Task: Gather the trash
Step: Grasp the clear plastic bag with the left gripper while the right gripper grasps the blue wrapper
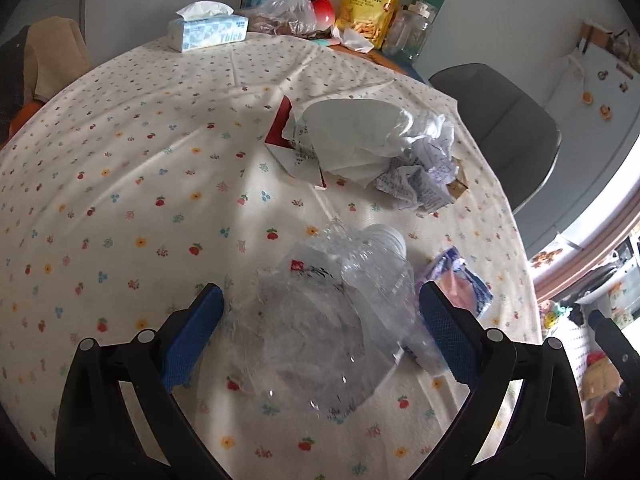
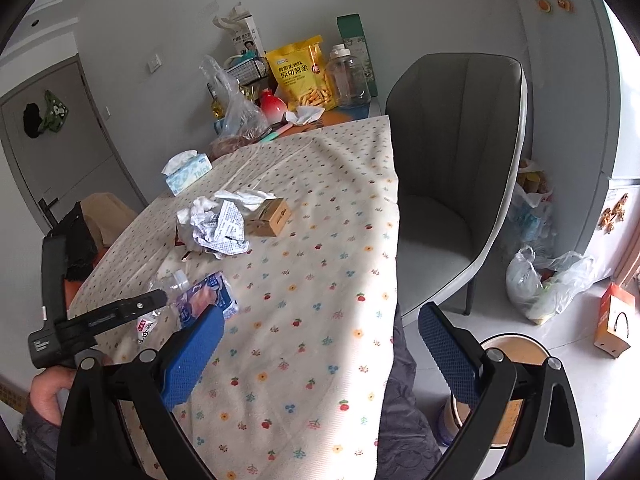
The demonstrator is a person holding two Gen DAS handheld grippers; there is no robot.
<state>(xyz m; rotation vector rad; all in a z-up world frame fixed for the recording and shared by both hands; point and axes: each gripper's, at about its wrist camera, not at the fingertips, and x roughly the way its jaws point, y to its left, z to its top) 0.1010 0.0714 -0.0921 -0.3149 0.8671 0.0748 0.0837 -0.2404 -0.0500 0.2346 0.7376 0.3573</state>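
The left gripper (image 1: 320, 312) was open wide, with a squashed clear bottle (image 1: 332, 312) lying on the table (image 1: 120, 168) between its blue pads (image 1: 192, 340). The pads did not seem to touch the bottle. Just beside the bottle lay a purple wrapper (image 1: 464, 280), near the right pad.

Farther back on the flowered cloth sat a pile of trash: a torn red and white carton (image 1: 292, 148), white tissue (image 1: 360, 136), crumpled printed paper (image 1: 420, 176) and a small brown box (image 2: 272, 216).

The right gripper (image 2: 320, 340) was open wide too and held nothing. It hung over the table edge, with a gray chair (image 2: 452, 184) ahead and a bin (image 2: 516, 344) on the floor below.

A tissue box (image 1: 208, 32) and a yellow snack bag (image 1: 368, 4) stood at the far side.
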